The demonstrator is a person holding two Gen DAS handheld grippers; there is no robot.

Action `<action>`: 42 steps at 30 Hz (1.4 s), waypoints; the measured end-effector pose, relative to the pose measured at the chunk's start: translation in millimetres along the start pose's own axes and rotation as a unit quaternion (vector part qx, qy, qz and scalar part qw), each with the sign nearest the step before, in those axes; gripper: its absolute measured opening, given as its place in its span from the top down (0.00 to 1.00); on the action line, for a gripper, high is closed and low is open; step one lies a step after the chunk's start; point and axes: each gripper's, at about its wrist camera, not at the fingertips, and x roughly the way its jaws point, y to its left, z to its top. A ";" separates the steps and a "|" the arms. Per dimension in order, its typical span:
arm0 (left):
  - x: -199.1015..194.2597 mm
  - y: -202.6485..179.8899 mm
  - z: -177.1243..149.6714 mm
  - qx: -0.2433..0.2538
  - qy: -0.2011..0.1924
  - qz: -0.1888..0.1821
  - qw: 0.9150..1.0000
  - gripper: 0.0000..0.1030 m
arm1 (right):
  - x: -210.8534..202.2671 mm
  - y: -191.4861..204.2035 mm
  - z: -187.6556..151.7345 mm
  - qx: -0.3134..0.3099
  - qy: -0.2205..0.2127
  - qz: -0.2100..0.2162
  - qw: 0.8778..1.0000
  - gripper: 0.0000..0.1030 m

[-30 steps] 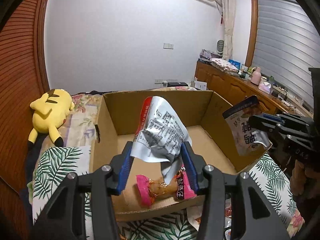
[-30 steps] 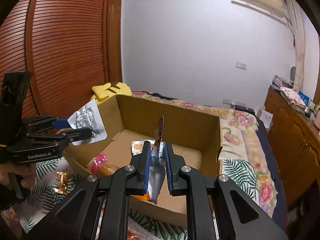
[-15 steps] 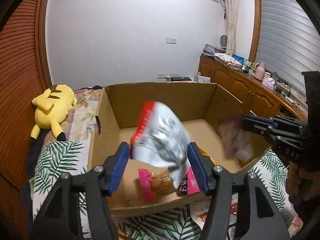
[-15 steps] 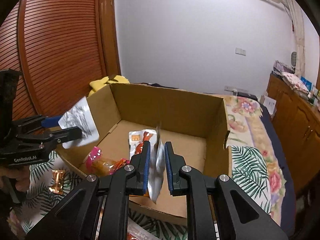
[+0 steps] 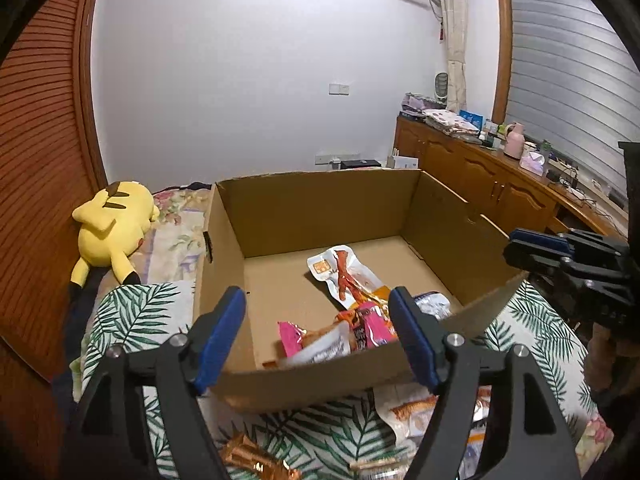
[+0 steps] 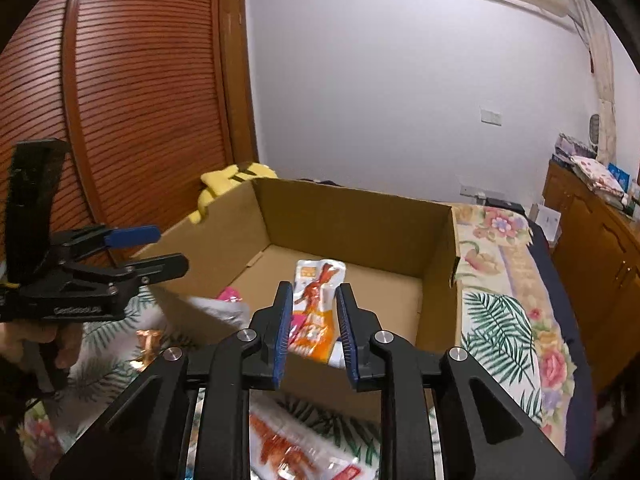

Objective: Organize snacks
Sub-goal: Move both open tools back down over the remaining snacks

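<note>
Left black gripper with blue pads [image 5: 316, 334] is hovering over the near wall of the open brown cardboard box [image 5: 320, 196], jaws spread wide, nothing between them. Right black gripper with blue pads [image 6: 313, 328] is also sitting at the box's near edge, jaws parted, holding nothing.

Snacks are lying inside the box: white-and-orange pouch with a red chicken-foot print [image 5: 346, 276] flat on the floor mid-box, pink-ended wrapper [image 5: 370, 328] near the front wall, silver-white foil packet [image 5: 320, 354] blurred against the front wall, another silvery packet [image 5: 434, 304] by the right side.

More packets [image 6: 280, 448] are lying outside on the palm-leaf print bedspread [image 5: 132, 312]. Yellow plush toy [image 5: 110, 228] is lying left of the box.
</note>
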 end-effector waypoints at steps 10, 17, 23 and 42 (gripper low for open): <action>-39.3 -3.9 -40.8 -0.003 0.003 -0.008 1.000 0.27 | -33.0 12.8 -38.6 0.004 0.020 0.021 1.000 0.73; -43.7 -11.5 -76.9 0.000 0.032 -0.010 0.999 0.27 | -33.0 14.8 -73.3 0.025 0.053 0.015 0.998 0.69; -41.6 -22.3 -105.3 0.005 0.052 -0.011 0.999 0.27 | -33.8 19.0 -103.6 0.052 0.073 0.017 0.996 0.61; -42.3 -32.2 -151.6 0.003 0.082 -0.018 0.996 0.27 | -9.8 53.9 -134.8 0.074 0.120 0.016 0.990 0.53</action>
